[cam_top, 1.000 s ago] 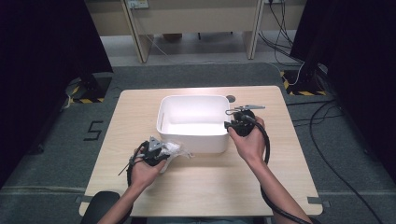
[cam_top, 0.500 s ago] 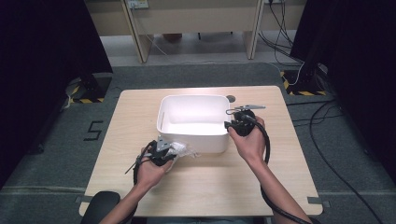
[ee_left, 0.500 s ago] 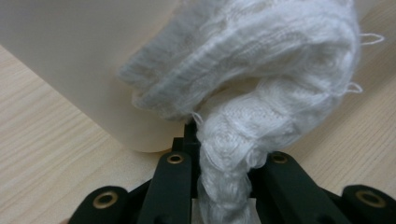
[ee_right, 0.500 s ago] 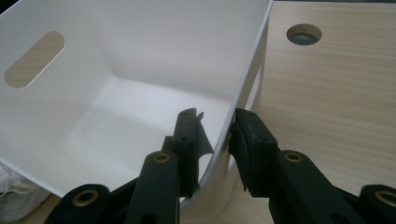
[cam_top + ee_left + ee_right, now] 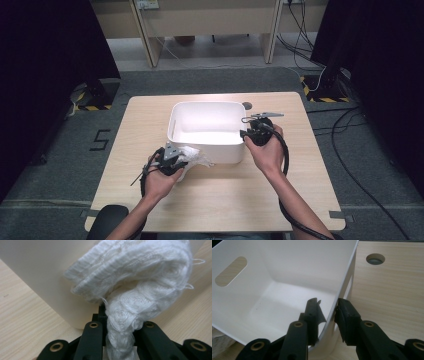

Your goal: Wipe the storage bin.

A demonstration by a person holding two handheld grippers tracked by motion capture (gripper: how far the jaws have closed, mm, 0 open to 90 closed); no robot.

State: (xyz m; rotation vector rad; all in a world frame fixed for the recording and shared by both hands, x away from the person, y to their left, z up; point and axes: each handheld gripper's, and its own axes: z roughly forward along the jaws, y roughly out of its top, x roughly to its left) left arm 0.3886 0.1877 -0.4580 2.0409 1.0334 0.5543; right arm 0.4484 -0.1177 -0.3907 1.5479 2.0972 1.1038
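White cloth (image 5: 130,287) pinched in left gripper (image 5: 169,159) abuts bin (image 5: 207,131); right gripper (image 5: 327,312) clamps bin's wall.

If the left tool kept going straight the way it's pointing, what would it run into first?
Most likely the white tub's outer wall. The left tool, shut on the white cloth, points at it, so the cloth would press in first; the gap is hard to judge.

cloth (image 5: 192,156) before tub (image 5: 207,131), on table (image 5: 220,190)

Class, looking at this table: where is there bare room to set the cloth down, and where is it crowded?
Free: the table near its front edge between the forearms, the strip left of the white bin, and the bin's bare floor. Crowded: the bin's near side, where the left gripper holds the cloth.
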